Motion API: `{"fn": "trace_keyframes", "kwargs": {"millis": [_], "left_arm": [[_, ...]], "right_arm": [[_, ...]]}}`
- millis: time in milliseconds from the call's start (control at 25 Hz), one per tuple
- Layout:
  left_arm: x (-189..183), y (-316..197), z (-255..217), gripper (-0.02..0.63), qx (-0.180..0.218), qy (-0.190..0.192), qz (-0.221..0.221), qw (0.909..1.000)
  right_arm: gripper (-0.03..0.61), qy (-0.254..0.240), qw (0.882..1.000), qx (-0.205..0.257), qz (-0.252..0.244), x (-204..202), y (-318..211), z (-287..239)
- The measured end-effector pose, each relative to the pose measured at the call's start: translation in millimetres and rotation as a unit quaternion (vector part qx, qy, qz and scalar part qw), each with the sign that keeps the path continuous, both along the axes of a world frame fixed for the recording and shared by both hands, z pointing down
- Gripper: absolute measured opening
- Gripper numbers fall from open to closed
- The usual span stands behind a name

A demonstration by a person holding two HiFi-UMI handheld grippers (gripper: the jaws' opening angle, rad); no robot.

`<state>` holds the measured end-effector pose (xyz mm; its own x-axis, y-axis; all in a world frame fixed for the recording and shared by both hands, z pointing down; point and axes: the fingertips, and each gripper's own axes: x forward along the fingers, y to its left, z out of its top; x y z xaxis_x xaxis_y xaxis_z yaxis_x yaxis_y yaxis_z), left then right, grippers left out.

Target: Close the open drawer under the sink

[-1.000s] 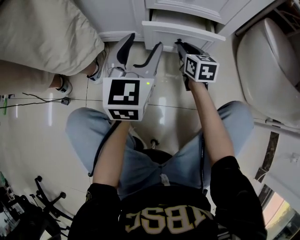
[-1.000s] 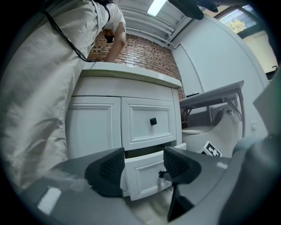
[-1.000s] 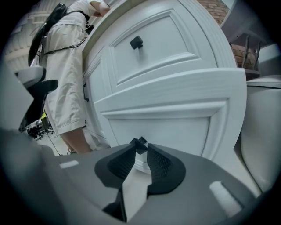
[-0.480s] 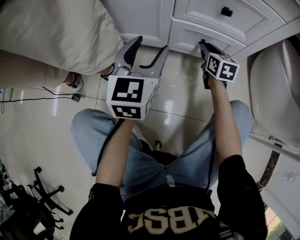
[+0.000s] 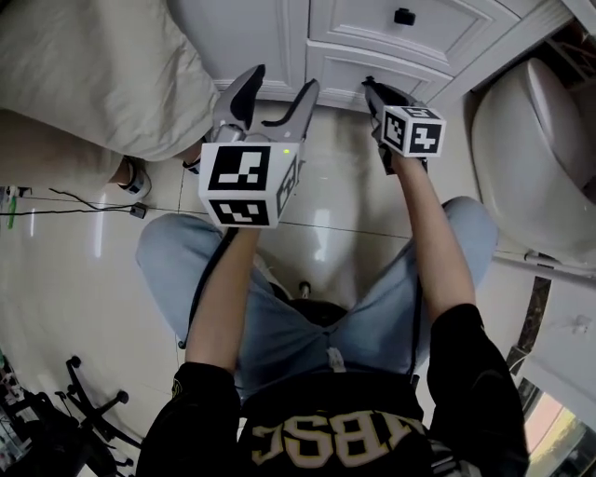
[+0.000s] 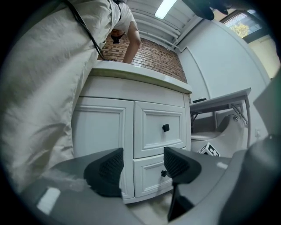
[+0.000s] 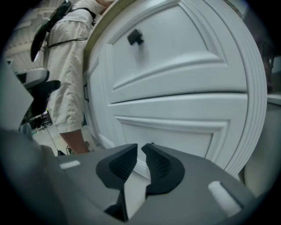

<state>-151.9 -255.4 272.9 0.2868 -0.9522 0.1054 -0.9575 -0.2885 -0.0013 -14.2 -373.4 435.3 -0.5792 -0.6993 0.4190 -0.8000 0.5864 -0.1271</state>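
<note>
The lower drawer (image 5: 358, 73) of the white sink cabinet sits flush with the cabinet front; in the left gripper view its face (image 6: 149, 176) carries a small black knob (image 6: 163, 173). My right gripper (image 5: 369, 87) is at that drawer's lower edge, jaws nearly together with nothing between them. In the right gripper view the drawer panel (image 7: 175, 132) fills the frame just beyond the right gripper (image 7: 144, 159). My left gripper (image 5: 277, 93) hovers open over the floor, left of the drawer and short of the cabinet door (image 6: 103, 132), holding nothing.
An upper drawer (image 5: 410, 28) with a black knob lies above the lower one. A white toilet (image 5: 531, 158) stands at the right. A person in beige clothes (image 5: 93, 74) stands at the left, shoe (image 5: 130, 173) on the tiles. A chair base (image 5: 88, 396) sits lower left.
The lower drawer stood out from the cabinet a second ago and now lies flush. Both grippers moved toward the cabinet; the right one stayed against the drawer front.
</note>
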Motion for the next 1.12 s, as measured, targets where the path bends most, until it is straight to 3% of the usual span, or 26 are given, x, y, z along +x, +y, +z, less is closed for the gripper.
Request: {"fn": "trace_keyframes", "kwargs": {"millis": [160,440,520,680,800,960,1120], "left_arm": [[10,10,-10,0.293,0.01,0.005,0.013,0.9998],[14,30,-2,0.293,0.01,-0.039,0.019,0.999],[11,37,-4,0.293,0.015,-0.052,0.014,0.9984],[8,50,-11,0.293,0.021,-0.027,0.01,0.9994],[11,59,-19,0.293,0.031,-0.032,0.004,0.999],[31,73,-43,0.293,0.059,-0.038,0.011,0.9975],[52,76,-53,0.293,0.077,-0.038,0.016,0.9962]], "right_arm": [[0.051,0.018,0.997,0.065,-0.026,-1,32,-55],[0.052,-0.072,0.99,0.122,0.002,17,80,-136],[0.052,-0.073,0.987,0.141,-0.002,16,93,-149],[0.054,-0.062,0.983,0.17,-0.006,17,118,-161],[0.054,-0.068,0.979,0.193,0.008,27,136,-173],[0.054,-0.107,0.966,0.233,0.031,50,162,-206],[0.058,-0.102,0.96,0.257,0.05,72,181,-212]]}}
